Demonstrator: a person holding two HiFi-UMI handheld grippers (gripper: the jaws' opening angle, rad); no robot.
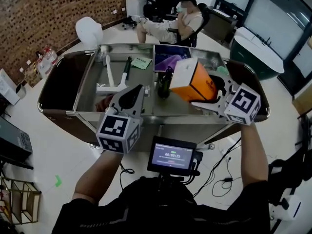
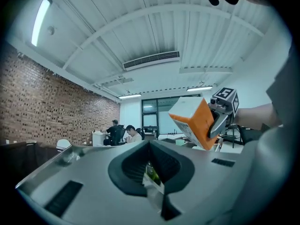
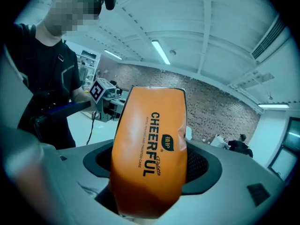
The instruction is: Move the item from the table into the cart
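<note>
Pale office floor is lying all around the cart [image 1: 161, 115], and a brick wall [image 1: 44, 13] is running along the room at 10 o'clock in the head view. A person [image 1: 183, 21] is sitting on a chair beyond the cart's far edge, at 12 o'clock. The cart is showing a shallow steel tray with a raised rim, and dark bins [image 1: 58, 89] are sitting at its left and right ends.

The right hand-held gripper [image 1: 210, 95] is holding the orange and white pack [image 1: 192, 81] between widely spread jaws. In the right gripper view the pack [image 3: 149, 158] is filling the whole gap and the jaws are pressing on both of its sides. The pack is hanging tilted in the air over the right half of the tray, just past the near rim.

The left hand-held gripper [image 1: 134, 95] is having its jaws fully together with nothing between them. It is pointing across the near rim, at 9 o'clock of the pack.

Inside the tray a dark bottle [image 1: 165, 84] is standing just at 9 o'clock of the pack, between the two grippers. A white piece [image 1: 109, 77] is lying in the left half. A green card [image 1: 142, 62] and a purple bag [image 1: 168, 61] are lying near the far edge. Bare steel is showing along the near rim, under the pack.
</note>
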